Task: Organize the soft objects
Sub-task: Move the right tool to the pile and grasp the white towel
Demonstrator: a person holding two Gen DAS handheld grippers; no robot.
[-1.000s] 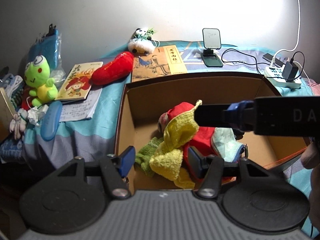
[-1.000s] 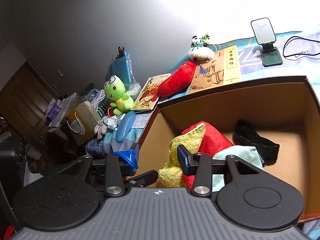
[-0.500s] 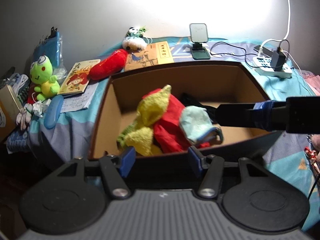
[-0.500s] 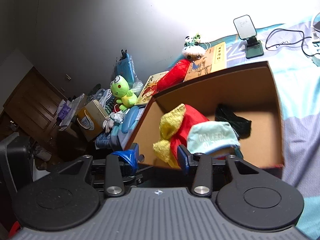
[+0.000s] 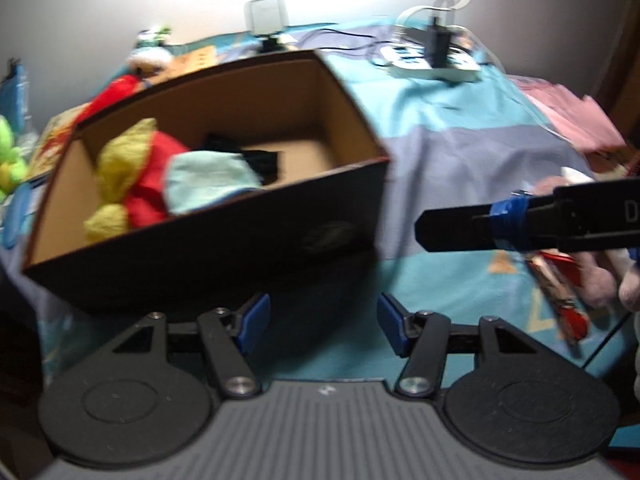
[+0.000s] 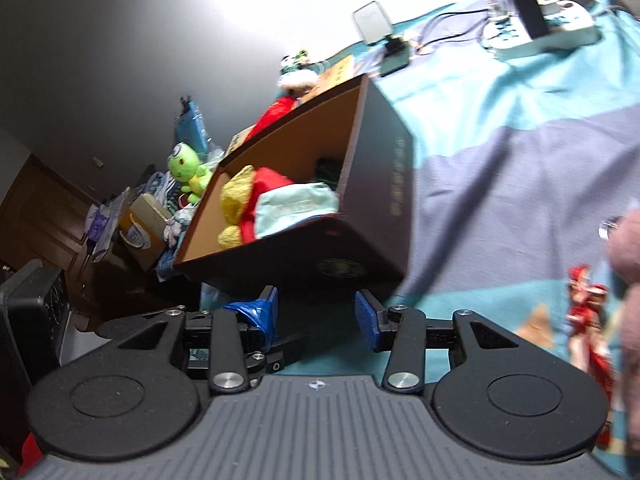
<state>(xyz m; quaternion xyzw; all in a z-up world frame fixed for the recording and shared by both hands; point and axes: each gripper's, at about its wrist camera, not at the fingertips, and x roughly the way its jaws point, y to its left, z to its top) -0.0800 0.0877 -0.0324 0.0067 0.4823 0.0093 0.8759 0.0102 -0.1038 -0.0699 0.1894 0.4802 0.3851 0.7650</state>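
Note:
A brown cardboard box point(image 5: 352, 216) stands on the bed with a yellow towel point(image 5: 120, 160), a red cloth point(image 5: 148, 196), a light blue cloth point(image 5: 208, 184) and a black item point(image 5: 260, 158) inside. My left gripper point(image 5: 323, 322) hangs in front of the box, low over the bedspread, jaws opening with nothing between them. My right gripper point(image 6: 316, 316) is also empty, its jaws opening a little. One of its fingers point(image 5: 460, 226) reaches in from the right in the left wrist view. A pink plush point(image 6: 628, 248) and a red-and-white doll point(image 6: 588, 312) lie at the right.
Behind the box are a phone stand point(image 5: 266, 16), a panda plush point(image 5: 152, 48), a red plush point(image 5: 116, 92) and a white power strip point(image 5: 432, 64) with cables. A green frog plush point(image 6: 188, 168) sits left of the box. Bags and a dark cabinet fill the floor at left.
Both grippers have drawn back from over the box and swung right. The box now sits farther off to the left, and the pink plush and doll have come into view.

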